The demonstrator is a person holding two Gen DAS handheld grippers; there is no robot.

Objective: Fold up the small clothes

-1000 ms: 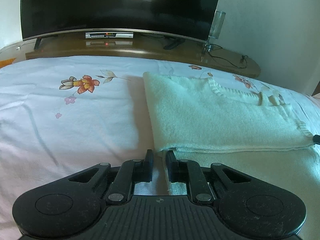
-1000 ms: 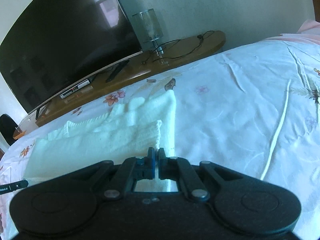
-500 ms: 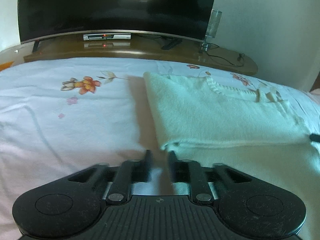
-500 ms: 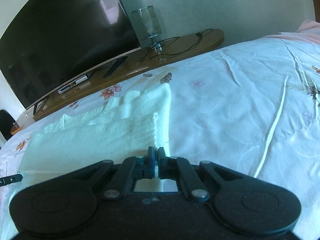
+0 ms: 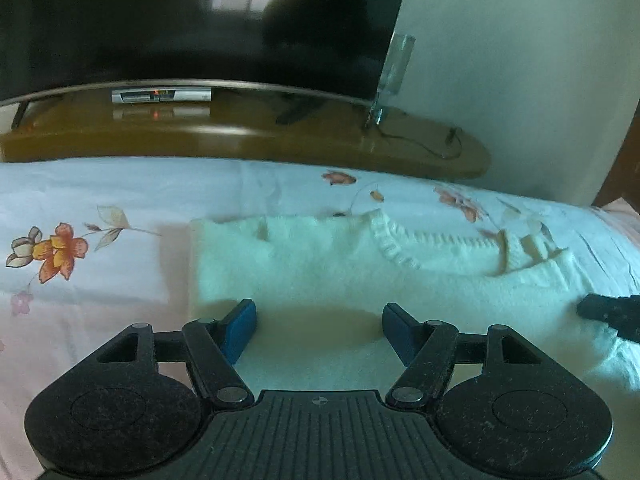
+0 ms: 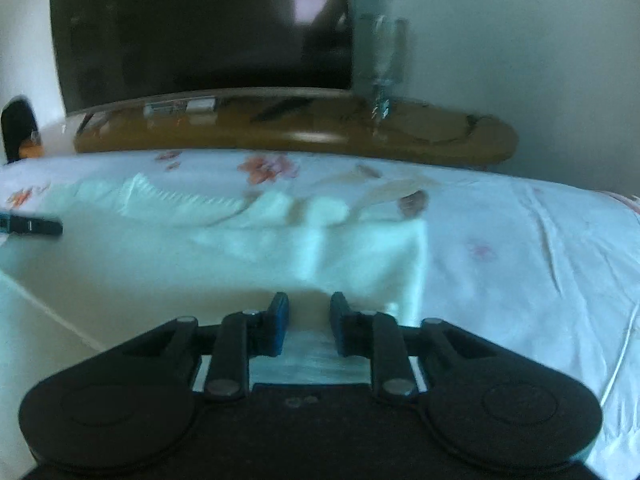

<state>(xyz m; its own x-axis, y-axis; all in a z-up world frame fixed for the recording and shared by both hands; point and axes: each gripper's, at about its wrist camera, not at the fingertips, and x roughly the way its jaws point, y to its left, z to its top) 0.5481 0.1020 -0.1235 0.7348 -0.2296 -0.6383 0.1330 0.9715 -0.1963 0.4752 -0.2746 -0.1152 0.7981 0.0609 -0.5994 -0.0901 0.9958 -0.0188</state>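
Observation:
A small cream knitted sweater (image 5: 328,272) lies folded on the flowered bedsheet (image 5: 80,304), its ribbed neckline toward the far side. My left gripper (image 5: 318,320) hovers over the sweater's near left part. Its jaws are opening wide, and nothing is pinched between them. In the right wrist view the same sweater (image 6: 248,248) spreads to the left. My right gripper (image 6: 308,316) sits over the sweater's near right corner, jaws opening with a narrow gap and cloth beneath them, not pressed. The other gripper's fingertip (image 5: 608,312) shows at the right edge of the left wrist view.
Beyond the bed stands a wooden TV stand (image 5: 240,140) with a large dark television (image 5: 192,20), a set-top box (image 5: 160,96) and a glass lamp (image 5: 394,76) with cables. Bare sheet (image 6: 520,260) stretches to the right of the sweater.
Both grippers let go of the sweater's near edge and opened, the left one widely. Each slid across the cloth and the right view levelled out. The fold now lies flat.

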